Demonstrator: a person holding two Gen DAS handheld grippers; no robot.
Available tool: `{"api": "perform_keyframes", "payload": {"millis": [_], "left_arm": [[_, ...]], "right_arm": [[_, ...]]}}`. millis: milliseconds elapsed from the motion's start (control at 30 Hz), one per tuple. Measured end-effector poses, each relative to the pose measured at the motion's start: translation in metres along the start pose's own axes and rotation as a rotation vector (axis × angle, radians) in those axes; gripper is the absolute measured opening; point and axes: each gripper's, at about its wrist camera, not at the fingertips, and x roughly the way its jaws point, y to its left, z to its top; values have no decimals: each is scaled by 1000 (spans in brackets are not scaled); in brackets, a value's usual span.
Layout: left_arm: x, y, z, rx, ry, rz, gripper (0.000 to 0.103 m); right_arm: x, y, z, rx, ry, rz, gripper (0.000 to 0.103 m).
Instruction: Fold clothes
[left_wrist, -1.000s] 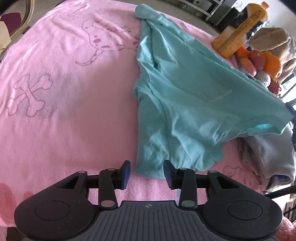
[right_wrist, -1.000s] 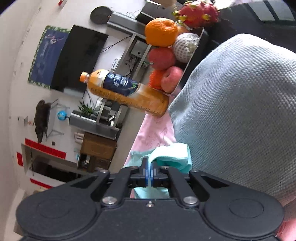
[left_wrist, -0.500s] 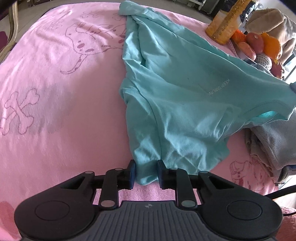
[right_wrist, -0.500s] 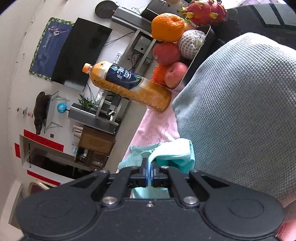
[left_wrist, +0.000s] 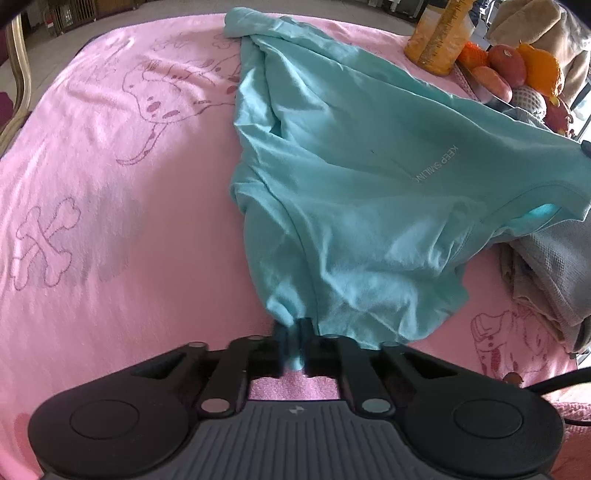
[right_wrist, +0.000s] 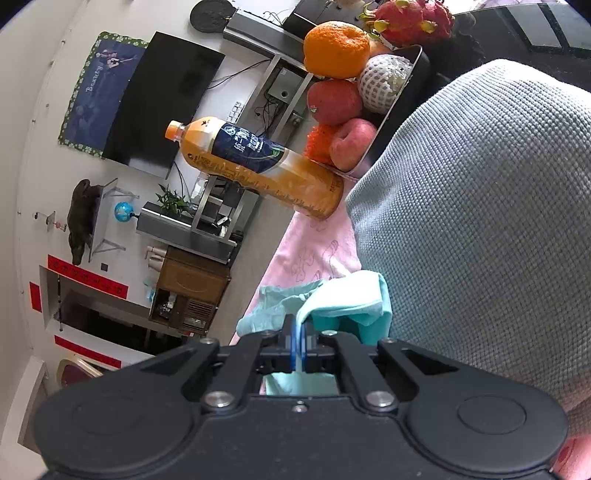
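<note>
A teal T-shirt (left_wrist: 362, 177) lies rumpled across the pink blanket (left_wrist: 110, 221), its collar toward the right and small grey lettering on the chest. My left gripper (left_wrist: 293, 332) is shut on the shirt's near corner, the cloth pinched between the jaws. In the right wrist view my right gripper (right_wrist: 298, 338) is shut on another bunched edge of the same teal shirt (right_wrist: 332, 302), held beside a grey knitted garment (right_wrist: 480, 221).
An orange juice bottle (left_wrist: 439, 33) and a tray of fruit (left_wrist: 517, 70) stand at the far right edge. The grey knitted garment (left_wrist: 554, 266) lies folded at the right. A chair frame (left_wrist: 18, 74) shows at the far left.
My left gripper moved forward onto the shirt's near corner and closed on it. My right gripper stayed shut on the shirt and shifted slightly.
</note>
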Motion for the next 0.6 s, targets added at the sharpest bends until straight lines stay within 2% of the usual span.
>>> {"api": "perform_keyframes", "payload": {"millis": [133,333,467,600], "left_arm": [[-11,5,2,-27,-34,-22,1],[-57,41,31,-143,-170,-54,1],[-129,86,60,-250,-362,-80,1],[-222,125,61,-311,-581,-110,1]], "right_arm": [[0,0,0,-2,4,6,2],[-4,15,-1,-35,-26,19,2],[-19,71,-2,-102,-43,64,2],[-59,145,-7,-224,-134,173,2]]}}
